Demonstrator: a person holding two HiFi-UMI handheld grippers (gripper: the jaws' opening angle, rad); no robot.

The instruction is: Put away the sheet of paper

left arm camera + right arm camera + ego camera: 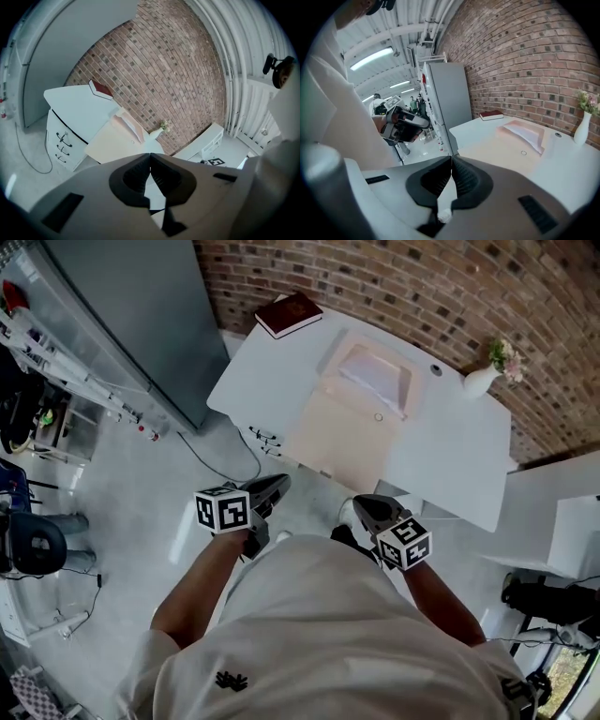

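On the desk (272,371), a book (291,313) lies left, a vase (481,381) right, a folder (342,432) with the sheet of paper (377,376) between.

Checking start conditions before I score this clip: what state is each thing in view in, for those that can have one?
left tool: shut, empty.
right tool: shut, empty.
beige folder: open, lying flat.
sheet of paper: lying on the folder's far half, not yet put away.
red book: closed, lying flat.
vase: upright, flowers in it.
desk drawers: closed.
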